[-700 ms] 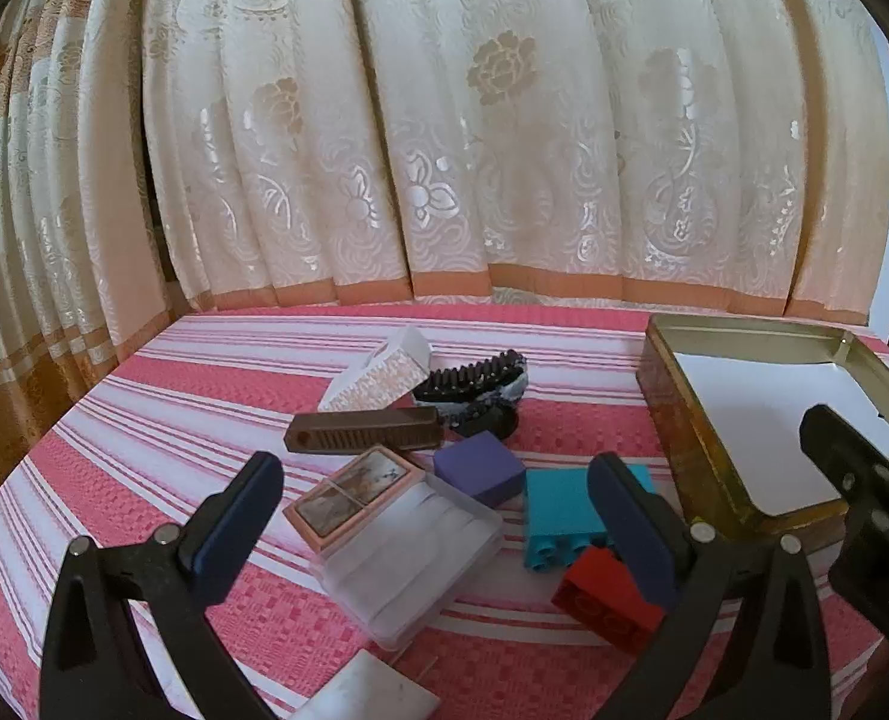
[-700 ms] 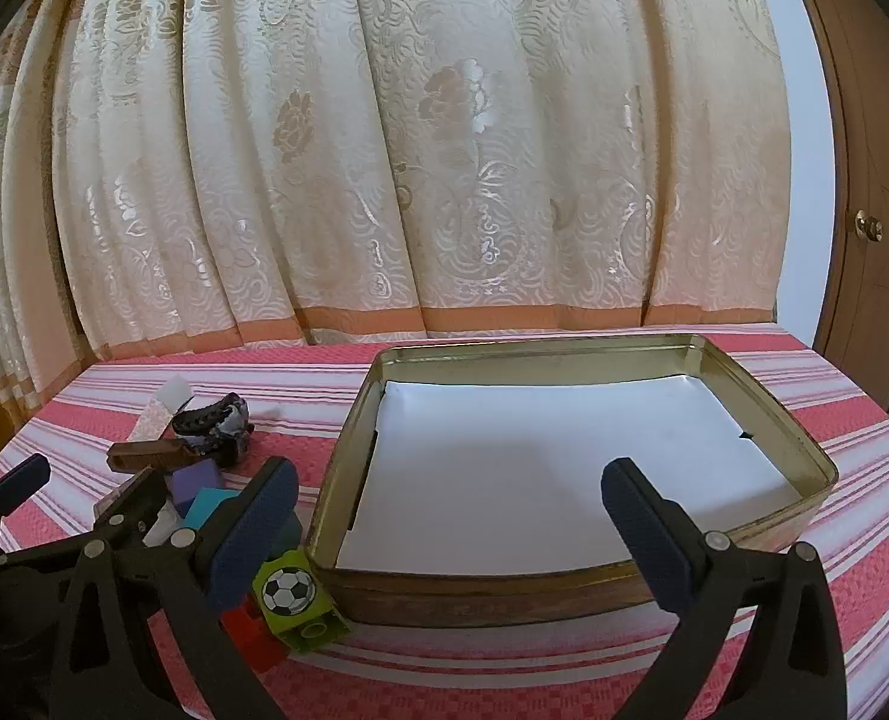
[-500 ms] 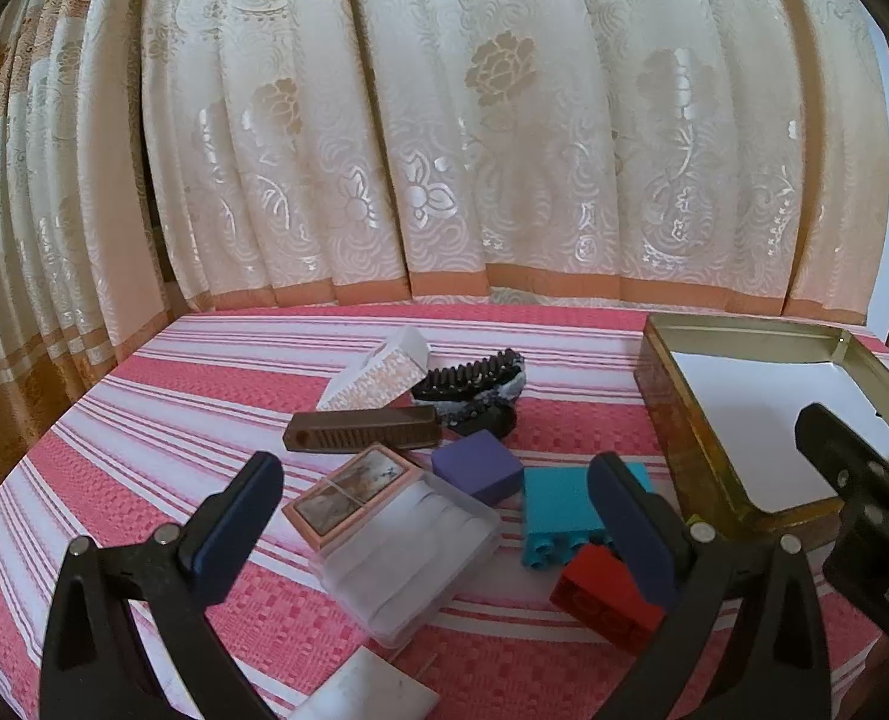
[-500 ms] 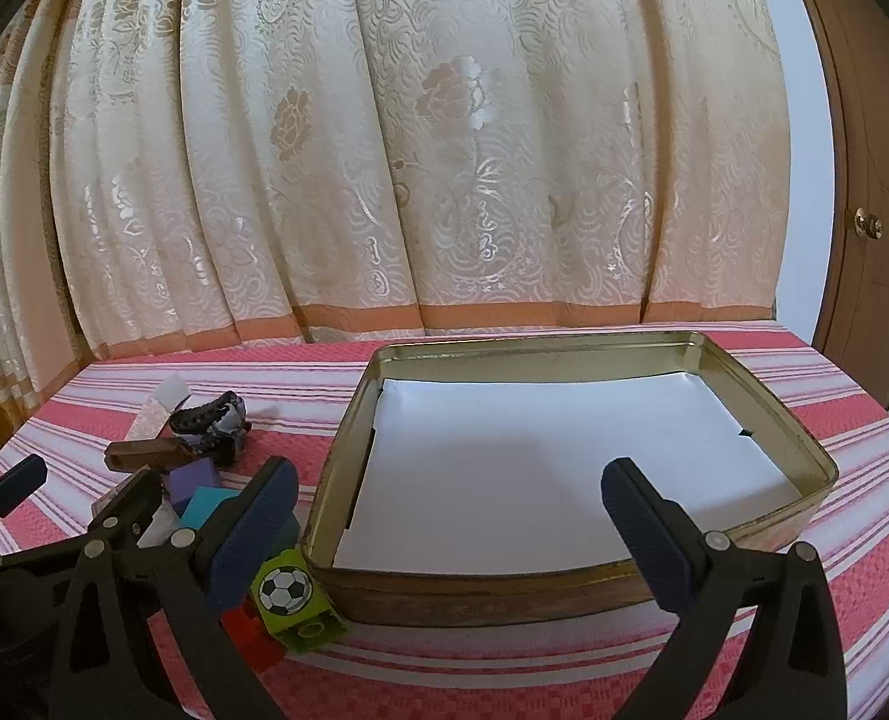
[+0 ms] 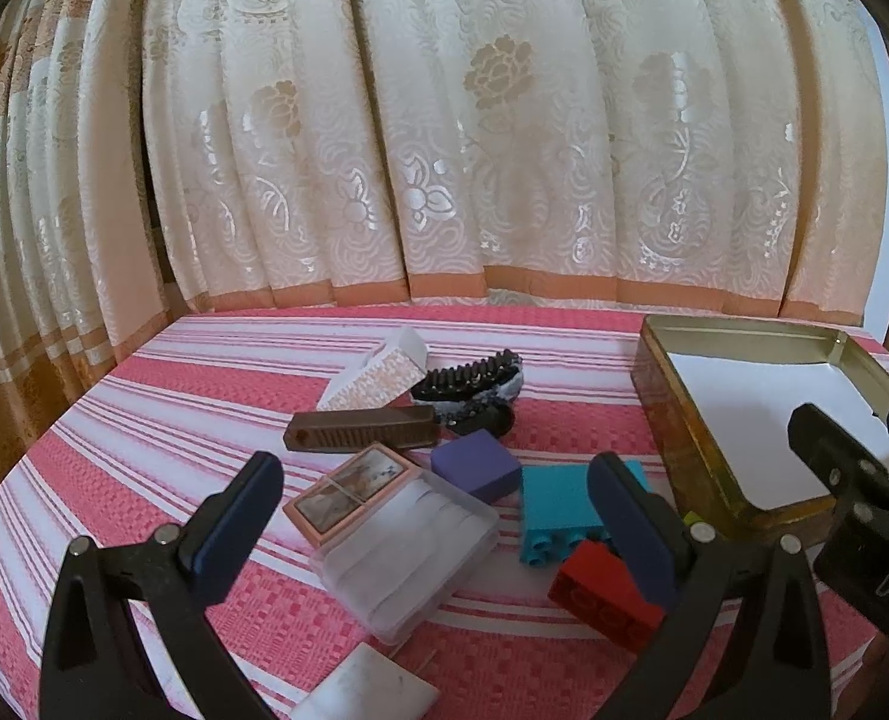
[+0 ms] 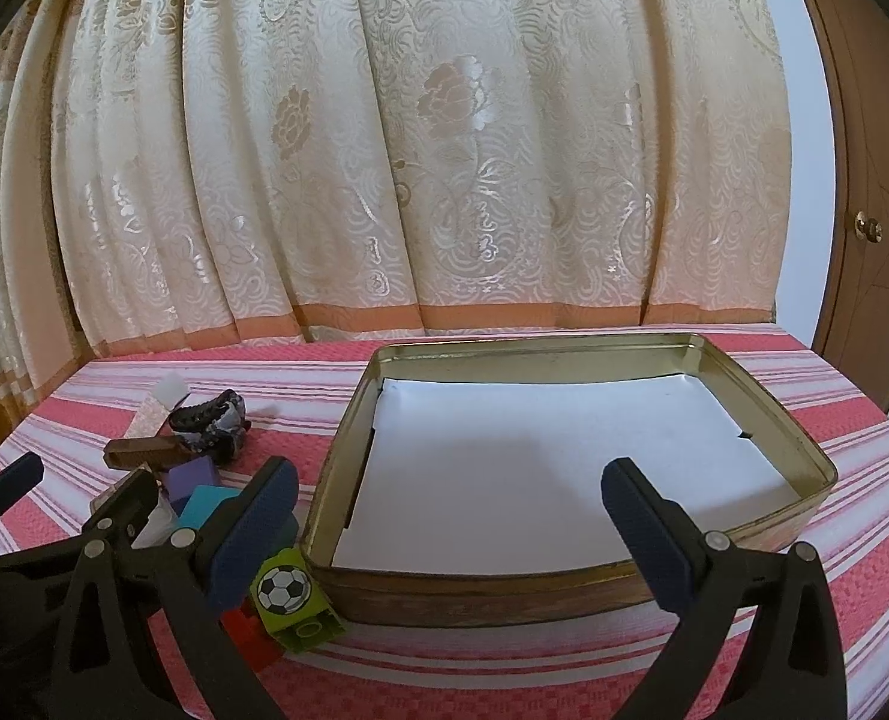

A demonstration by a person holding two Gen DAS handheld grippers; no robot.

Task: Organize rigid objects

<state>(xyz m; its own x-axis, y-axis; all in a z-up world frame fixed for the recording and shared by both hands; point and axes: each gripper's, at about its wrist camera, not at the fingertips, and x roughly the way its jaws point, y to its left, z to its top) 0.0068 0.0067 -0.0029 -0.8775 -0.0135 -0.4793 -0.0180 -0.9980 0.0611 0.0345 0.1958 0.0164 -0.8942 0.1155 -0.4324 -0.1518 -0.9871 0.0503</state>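
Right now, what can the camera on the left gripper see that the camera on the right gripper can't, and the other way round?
Only the left wrist view shows the clear plastic case and the pink-framed box.

Only the right wrist view shows the green football block, beside the tin's near corner, and the wooden door.

Both show the gold tin, lined with white paper, the teal block, purple block, brown comb case, and the striped cloth.

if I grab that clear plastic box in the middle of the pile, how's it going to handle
The clear plastic box looks rigid and probably light, so it should lift easily. Its smooth, glossy lid may slip between pads. One corner seems to overlap the pink case, which might shift too.
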